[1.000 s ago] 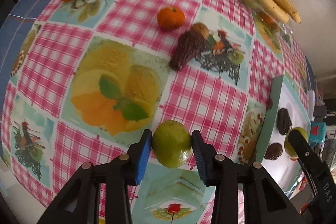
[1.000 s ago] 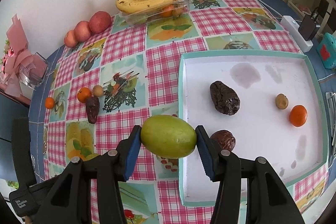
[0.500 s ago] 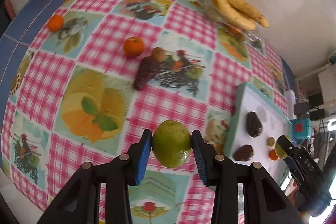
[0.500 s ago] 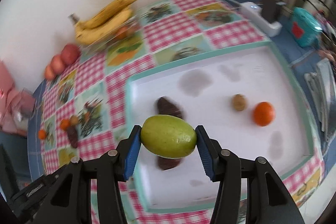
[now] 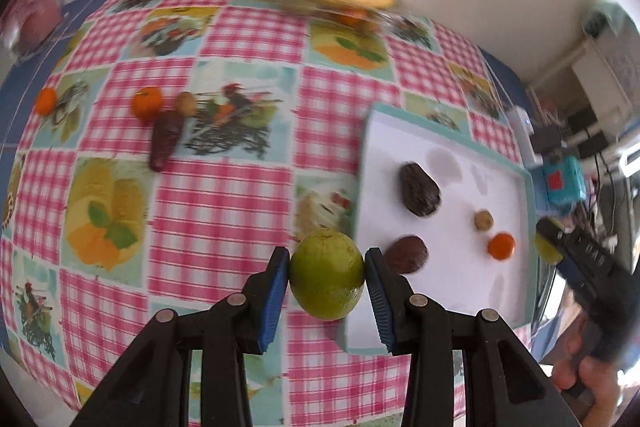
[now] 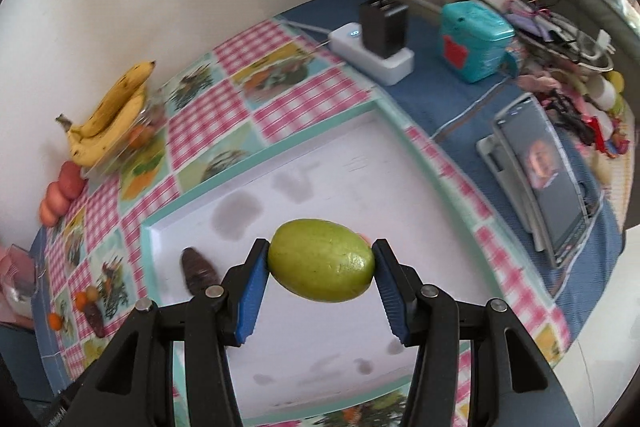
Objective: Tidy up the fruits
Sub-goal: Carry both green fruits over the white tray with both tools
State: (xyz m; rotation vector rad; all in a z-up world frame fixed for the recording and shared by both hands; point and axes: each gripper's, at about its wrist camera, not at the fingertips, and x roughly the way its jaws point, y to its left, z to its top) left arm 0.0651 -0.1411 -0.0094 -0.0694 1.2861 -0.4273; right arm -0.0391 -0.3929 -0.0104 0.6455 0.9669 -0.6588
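Two grippers, left gripper (image 5: 326, 281) jaws clamped on green fruit (image 5: 327, 275) at tray (image 5: 529, 227) edge, right gripper (image 6: 321, 269) likewise gripping oval fruit (image 6: 321, 259) above tray

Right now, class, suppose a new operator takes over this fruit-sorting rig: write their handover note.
Left gripper: shut on a round green fruit, held at the tray's near-left corner.
Right gripper: shut on an oval green fruit, above the white tray.
In the tray: two dark fruits, a small brown one, one orange.
Left: two oranges, a dark fruit and a small brown one on the tablecloth.
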